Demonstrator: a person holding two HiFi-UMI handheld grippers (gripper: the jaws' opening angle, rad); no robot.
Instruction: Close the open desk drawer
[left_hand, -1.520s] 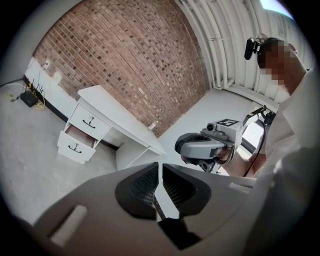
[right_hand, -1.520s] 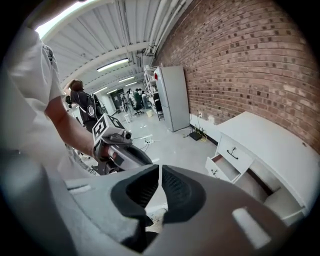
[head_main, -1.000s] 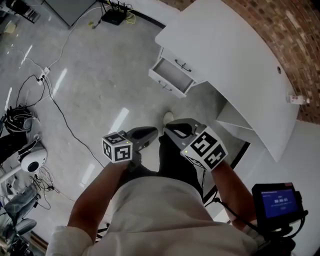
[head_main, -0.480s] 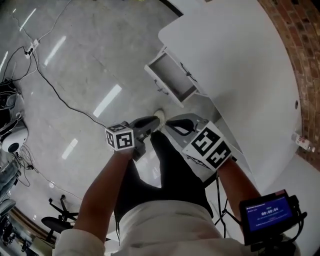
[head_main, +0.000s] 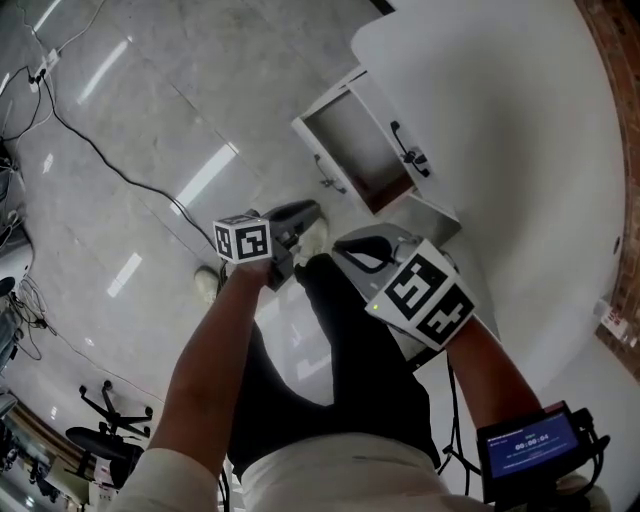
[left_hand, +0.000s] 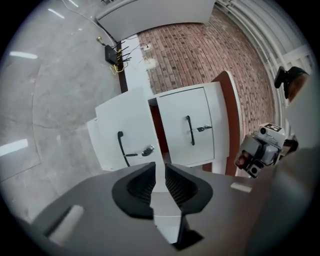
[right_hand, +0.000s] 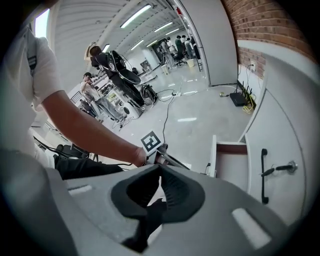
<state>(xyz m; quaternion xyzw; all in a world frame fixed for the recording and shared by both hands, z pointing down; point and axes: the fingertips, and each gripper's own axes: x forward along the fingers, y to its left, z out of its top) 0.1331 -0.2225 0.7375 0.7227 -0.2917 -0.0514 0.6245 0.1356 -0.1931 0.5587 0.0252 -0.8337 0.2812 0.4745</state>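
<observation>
Drawer: I see the open drawer (head_main: 352, 150) pulled out of the white desk (head_main: 500, 130), at 12 o'clock from both grippers and well apart from them.
Left gripper: my left gripper (left_hand: 159, 169) has its jaws opening, with nothing between them.
Right gripper: my right gripper (right_hand: 159, 167) has its jaws together and holds nothing.

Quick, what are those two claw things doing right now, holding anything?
Left gripper: jaws opening, a gap between them, nothing in it.
Right gripper: jaws together, holding nothing.
</observation>
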